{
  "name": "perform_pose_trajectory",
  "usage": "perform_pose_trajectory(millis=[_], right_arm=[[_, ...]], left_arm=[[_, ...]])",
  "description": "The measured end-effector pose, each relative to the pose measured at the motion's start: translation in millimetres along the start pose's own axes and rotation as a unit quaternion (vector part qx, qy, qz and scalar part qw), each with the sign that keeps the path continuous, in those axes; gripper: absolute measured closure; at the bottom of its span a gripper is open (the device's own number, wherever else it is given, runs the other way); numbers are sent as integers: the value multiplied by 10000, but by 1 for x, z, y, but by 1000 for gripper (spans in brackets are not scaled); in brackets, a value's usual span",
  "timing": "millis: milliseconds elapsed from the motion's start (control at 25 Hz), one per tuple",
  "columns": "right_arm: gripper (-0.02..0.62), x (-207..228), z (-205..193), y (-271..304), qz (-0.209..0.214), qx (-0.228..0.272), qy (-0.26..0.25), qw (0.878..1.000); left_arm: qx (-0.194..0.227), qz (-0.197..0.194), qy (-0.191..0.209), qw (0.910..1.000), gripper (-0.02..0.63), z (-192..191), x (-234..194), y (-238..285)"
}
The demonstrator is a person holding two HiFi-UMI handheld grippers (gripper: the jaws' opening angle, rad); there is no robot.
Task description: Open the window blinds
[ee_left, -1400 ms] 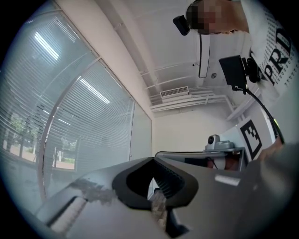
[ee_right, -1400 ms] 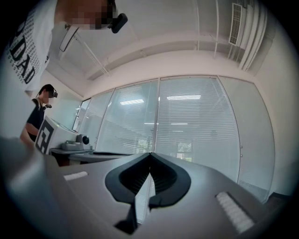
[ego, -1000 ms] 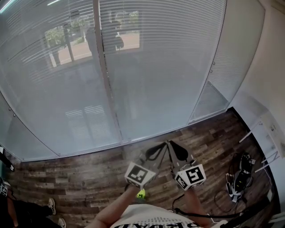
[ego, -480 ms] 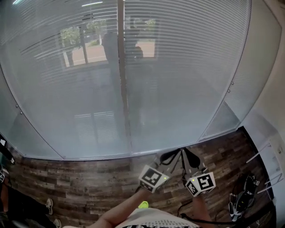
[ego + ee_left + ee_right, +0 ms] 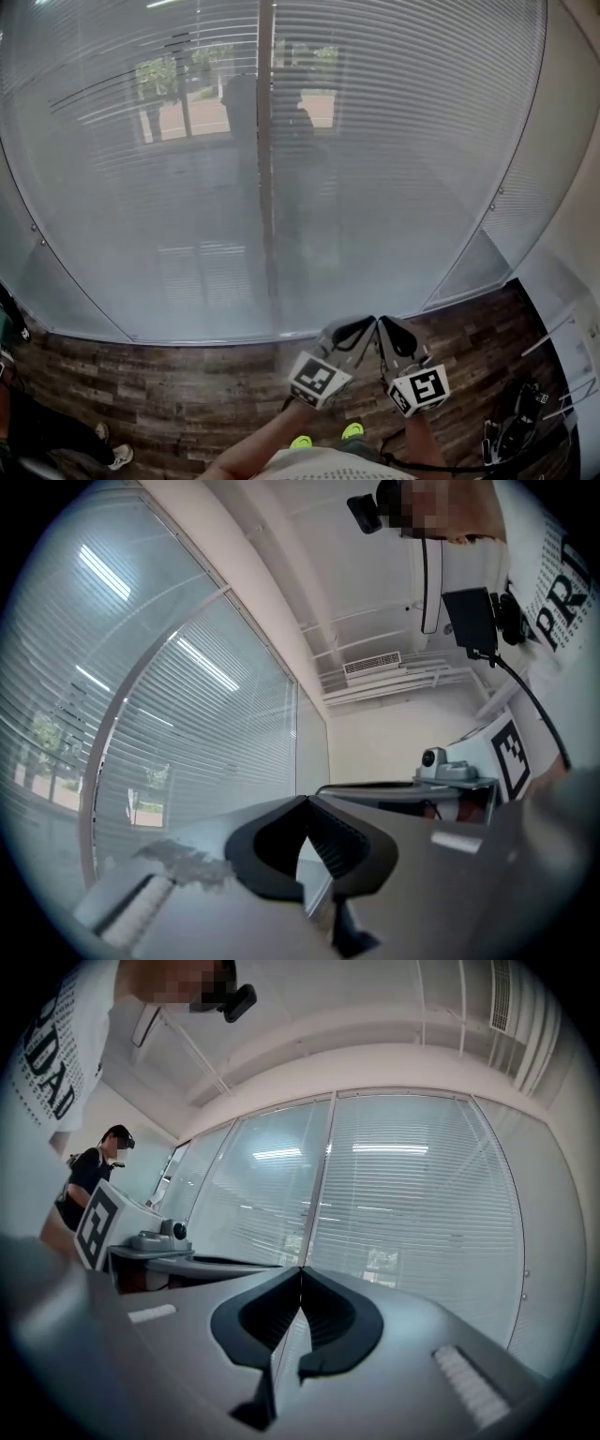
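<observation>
White slatted window blinds (image 5: 394, 141) hang shut across the tall glass panes, split by a vertical frame post (image 5: 267, 187). Low in the head view, my left gripper (image 5: 363, 324) and right gripper (image 5: 382, 324) are held side by side, tips nearly touching each other, just short of the foot of the blinds. Both are shut with nothing between the jaws. In the left gripper view the left gripper (image 5: 305, 799) has its tips meeting, with the blinds (image 5: 169, 724) to its left. The right gripper (image 5: 300, 1269) points level at the blinds (image 5: 422, 1204), tips pressed together.
A dark wood-plank floor (image 5: 141, 394) runs along the window base. A second person (image 5: 19, 412) stands at the left edge, also seen as a person (image 5: 89, 1180) in the right gripper view. Cables and gear (image 5: 511, 436) lie at the bottom right. A narrower blind panel (image 5: 525, 206) angles off on the right.
I have walked toward the blinds: the window fills more of the head view, and less floor shows between the grippers and the window's base. Both grippers stayed shut and side by side.
</observation>
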State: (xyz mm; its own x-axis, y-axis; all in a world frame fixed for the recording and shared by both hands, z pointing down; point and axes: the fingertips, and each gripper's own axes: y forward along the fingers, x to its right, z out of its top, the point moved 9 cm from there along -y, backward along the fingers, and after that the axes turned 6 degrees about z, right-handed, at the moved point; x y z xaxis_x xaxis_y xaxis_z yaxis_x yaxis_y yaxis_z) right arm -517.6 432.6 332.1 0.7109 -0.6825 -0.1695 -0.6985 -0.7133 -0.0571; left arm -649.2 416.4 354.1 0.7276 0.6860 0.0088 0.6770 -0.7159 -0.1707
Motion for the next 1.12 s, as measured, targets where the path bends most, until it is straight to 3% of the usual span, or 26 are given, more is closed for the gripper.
perform_pose_trajectory(millis=[400,680,920,1120], right_arm=[[586,99,-13,-10,26,166,66,9998],[586,255,-31,-43,23,240,109,9996],[586,314,-45,-54,79,175,128,9997],[586,362,-53,-56,201,160,86,9996]], left_arm=[[81,20,197,9998,614,-11,15,96],[102,67,348,9993,614,-25,55,251],[-1,108,281,9995,614,-43,70,306],[276,277,114,9992,614,-45,77,355]])
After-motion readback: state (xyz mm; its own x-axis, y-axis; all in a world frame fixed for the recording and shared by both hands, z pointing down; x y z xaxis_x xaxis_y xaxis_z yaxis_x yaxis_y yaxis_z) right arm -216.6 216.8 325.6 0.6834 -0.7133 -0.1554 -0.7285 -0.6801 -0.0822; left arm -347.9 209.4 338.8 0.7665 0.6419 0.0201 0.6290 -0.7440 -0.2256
